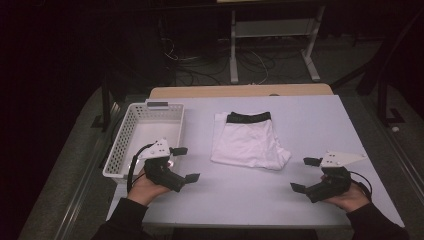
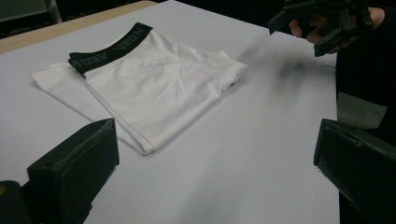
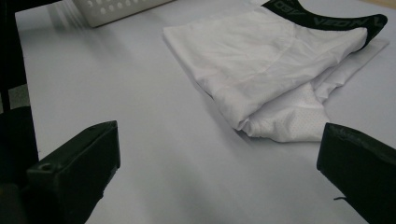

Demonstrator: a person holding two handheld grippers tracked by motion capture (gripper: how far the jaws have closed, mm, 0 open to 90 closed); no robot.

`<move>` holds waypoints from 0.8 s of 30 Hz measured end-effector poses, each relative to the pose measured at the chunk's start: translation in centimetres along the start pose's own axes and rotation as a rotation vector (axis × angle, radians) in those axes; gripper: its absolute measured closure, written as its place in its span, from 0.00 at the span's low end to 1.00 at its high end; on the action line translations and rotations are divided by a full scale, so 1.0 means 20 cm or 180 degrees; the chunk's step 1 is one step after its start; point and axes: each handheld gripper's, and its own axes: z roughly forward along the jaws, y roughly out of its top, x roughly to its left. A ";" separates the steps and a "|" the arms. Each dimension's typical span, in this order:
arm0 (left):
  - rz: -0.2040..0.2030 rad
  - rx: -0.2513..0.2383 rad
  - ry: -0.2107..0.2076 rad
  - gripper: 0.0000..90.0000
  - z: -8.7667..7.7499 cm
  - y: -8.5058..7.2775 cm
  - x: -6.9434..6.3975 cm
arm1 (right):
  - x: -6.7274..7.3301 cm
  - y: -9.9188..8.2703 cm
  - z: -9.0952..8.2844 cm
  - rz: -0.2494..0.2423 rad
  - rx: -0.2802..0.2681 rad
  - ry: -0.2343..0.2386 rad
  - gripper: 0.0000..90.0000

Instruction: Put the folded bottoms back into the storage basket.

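We work at a pale table (image 1: 300, 125) that carries, from largest to smallest, a white perforated basket (image 1: 142, 137) on its left side, a folded pair of white shorts (image 1: 248, 142) with a black waistband near the middle, and our two grippers at the near edge. The shorts lie flat on the table, just to the right of the basket and apart from it; the basket looks empty inside. The folding seems done, judging by the neat stack of layers, so what is probably left is to lift the shorts and set them into the basket. The left gripper (image 1: 186, 164) hovers beside the basket's near corner with its jaws spread wide and nothing between them. The right gripper (image 1: 305, 175) sits well right of the shorts, jaws likewise apart and empty.
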 end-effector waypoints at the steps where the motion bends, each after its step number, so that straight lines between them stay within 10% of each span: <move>1: -0.0004 -0.0013 -0.0004 0.00 0.00 0.00 0.00 | 0.00 0.00 0.00 0.0007 0.0002 0.0024 0.00; 24: 0.0029 -0.0027 -0.0038 0.00 0.03 0.00 -0.05 | 0.04 0.06 0.08 -0.0092 -0.0005 0.0094 0.00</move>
